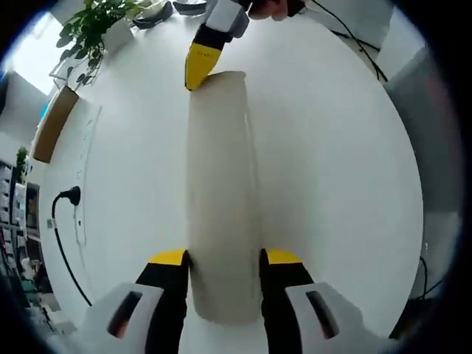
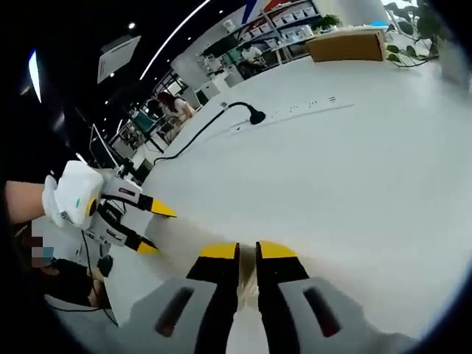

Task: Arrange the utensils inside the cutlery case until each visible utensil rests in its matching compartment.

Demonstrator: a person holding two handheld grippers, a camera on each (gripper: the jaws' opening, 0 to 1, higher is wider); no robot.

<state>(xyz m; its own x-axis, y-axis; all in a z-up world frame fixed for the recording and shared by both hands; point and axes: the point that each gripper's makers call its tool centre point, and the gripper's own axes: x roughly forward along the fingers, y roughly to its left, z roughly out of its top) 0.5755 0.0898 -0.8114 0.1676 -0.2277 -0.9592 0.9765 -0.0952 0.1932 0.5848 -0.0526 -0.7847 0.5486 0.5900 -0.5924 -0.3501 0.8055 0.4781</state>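
Long, smooth beige cutlery case point(image 1: 221, 199), rounded corners, lies on matte white desk point(image 1: 332, 169). Left claw point(image 1: 225, 269) clamps its near end, jaws pressed on both sides. Right claw point(image 2: 247, 254) pinches the far end point(image 2: 248, 284), jaws nearly together, yellow tips level
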